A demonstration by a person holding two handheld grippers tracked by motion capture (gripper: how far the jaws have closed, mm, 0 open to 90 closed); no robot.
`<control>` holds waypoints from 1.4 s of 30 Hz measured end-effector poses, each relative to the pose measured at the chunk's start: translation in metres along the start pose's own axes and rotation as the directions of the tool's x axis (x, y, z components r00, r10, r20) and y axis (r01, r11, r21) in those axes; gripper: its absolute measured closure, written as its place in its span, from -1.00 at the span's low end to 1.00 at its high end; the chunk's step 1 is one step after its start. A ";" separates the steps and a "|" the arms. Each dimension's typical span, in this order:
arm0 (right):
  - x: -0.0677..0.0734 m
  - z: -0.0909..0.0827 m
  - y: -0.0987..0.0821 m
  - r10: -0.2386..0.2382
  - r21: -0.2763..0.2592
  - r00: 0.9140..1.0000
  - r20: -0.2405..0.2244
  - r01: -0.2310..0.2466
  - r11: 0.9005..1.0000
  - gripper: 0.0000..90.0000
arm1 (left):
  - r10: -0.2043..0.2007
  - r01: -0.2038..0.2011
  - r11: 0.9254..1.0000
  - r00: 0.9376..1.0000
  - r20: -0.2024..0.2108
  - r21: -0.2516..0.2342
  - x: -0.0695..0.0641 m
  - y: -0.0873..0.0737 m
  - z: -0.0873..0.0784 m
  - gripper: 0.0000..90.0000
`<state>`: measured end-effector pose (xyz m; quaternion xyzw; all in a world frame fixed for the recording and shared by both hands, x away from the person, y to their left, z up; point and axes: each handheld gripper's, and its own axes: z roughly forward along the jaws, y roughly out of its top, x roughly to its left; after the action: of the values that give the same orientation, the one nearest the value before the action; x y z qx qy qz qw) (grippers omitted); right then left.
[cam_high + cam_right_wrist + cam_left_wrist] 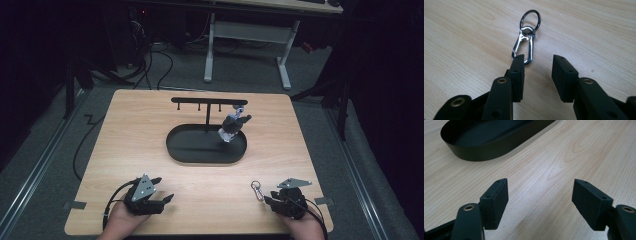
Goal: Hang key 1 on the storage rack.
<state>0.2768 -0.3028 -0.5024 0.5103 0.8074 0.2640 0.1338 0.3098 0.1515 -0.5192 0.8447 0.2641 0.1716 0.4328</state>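
A silver carabiner clip with a dark key ring [257, 190] [524, 47] lies flat on the wooden table near the front right. My right gripper [269, 198] [538, 57] stands open just behind it; the clip's near end sits at the tip of the left jaw, not between the jaws. My left gripper [164, 189] [540, 182] rests open at the front left over bare wood, with nothing in it. A black oval tray [175, 150] [486, 150] holds a T-shaped hook stand [207, 101]. A dark and clear keychain [232, 126] hangs from its right end.
Broad bare wood lies between the tray and both grippers. Cables trail from each gripper toward the table's front edge. Beyond the table are a dark floor, loose cables and the white legs of a desk [285, 70].
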 end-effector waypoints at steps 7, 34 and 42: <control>-0.002 -0.002 0.014 -0.058 0.107 0.998 -0.001 0.058 0.993 0.36 | -0.006 0.006 1.000 1.000 0.000 -0.003 0.001 0.000 0.000 -0.33; -0.003 0.032 0.081 -0.106 0.339 0.991 -0.082 0.128 0.932 0.38 | 0.003 -0.003 1.000 1.000 -0.002 0.010 0.001 -0.002 0.001 -0.33; -0.009 0.037 0.083 -0.030 0.327 0.988 -0.151 0.079 0.942 0.69 | 0.007 -0.007 1.000 1.000 0.000 0.014 0.000 -0.001 0.001 -0.33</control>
<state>0.3611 -0.2720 -0.4869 0.4826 0.8618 0.1563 -0.0053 0.3104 0.1515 -0.5207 0.8485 0.2626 0.1713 0.4263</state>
